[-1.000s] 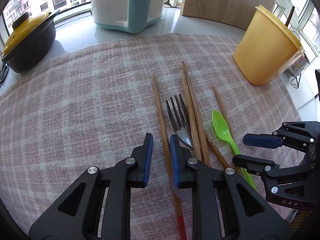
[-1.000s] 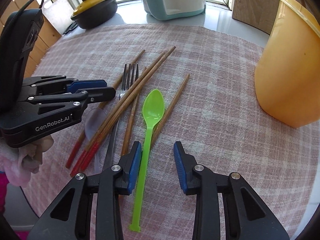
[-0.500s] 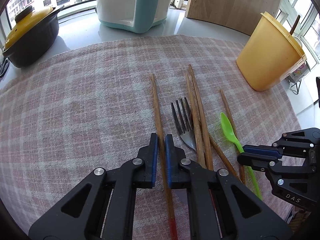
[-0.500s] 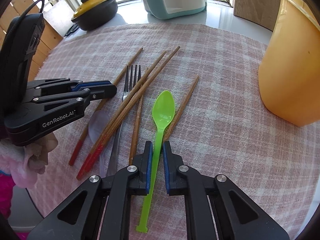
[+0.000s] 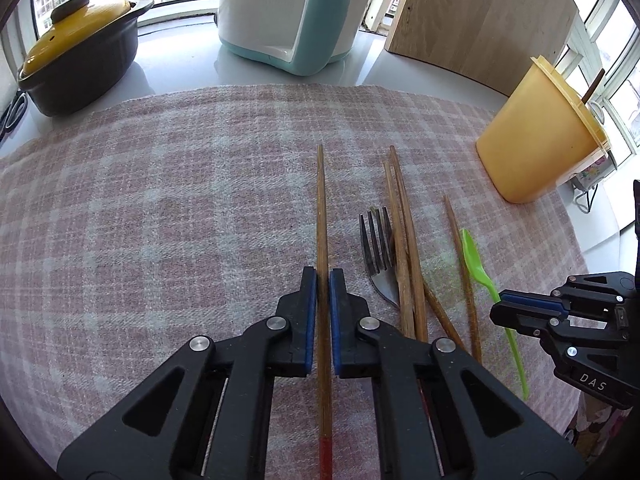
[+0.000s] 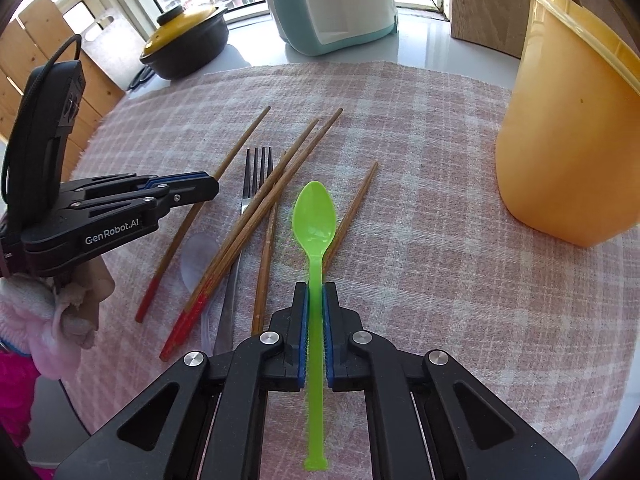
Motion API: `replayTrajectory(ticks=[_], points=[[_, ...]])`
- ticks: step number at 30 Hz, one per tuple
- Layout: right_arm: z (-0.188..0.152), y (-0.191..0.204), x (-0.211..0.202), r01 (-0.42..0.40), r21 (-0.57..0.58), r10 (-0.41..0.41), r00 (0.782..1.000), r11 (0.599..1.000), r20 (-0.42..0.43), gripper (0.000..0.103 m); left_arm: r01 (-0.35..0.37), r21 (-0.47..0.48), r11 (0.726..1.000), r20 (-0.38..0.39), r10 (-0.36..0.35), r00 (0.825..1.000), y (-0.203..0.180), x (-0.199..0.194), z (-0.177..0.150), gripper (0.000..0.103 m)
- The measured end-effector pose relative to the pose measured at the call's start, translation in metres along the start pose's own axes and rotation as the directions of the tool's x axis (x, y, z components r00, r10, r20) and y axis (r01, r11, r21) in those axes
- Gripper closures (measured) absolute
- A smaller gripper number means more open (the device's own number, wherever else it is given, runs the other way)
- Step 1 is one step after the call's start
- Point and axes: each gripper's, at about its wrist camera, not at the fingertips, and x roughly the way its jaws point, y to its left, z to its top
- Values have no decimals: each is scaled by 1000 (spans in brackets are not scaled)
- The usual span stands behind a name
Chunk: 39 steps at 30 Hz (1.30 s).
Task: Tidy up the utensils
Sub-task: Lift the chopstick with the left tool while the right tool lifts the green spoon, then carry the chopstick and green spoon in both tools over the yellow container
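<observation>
1. I am holding the left gripper with its fingers closed narrowly on a single chopstick, gripping it toward its red-tipped end; the shaft is pointing to 12 o'clock over the checked cloth.
2. I am holding the right gripper with its fingers clamped on the handle of the green spoon; the bowl is pointing to 12 o'clock ahead of the fingertips, and the handle end is sticking out toward 6 o'clock.
3. In the right wrist view, the fork is lying at 11 o'clock from the spoon, with a pair of chopsticks lying across it diagonally.
4. Another chopstick is lying just beside the spoon bowl at 2 o'clock; whether the two are touching, I cannot tell.
5. The yellow container is standing upright on the cloth at 2 o'clock, well apart from the utensils.
6. Beyond the cloth, on the table, the black pot with a yellow lid is sitting at 10 o'clock and the white-and-teal appliance at 12 o'clock.
</observation>
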Motion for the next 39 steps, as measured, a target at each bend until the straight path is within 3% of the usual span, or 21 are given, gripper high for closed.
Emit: replayTrajectory(ticks=[20,39], points=[[5,4,-39,50,-5,-49,993,999,107,98,29,11,1000,127,-30,991,-8,-56,2,99],[1,12,-69,81,-28,-75,978,996,194,98,45,39,998,259,-53,964,-19,-116,-10,99]])
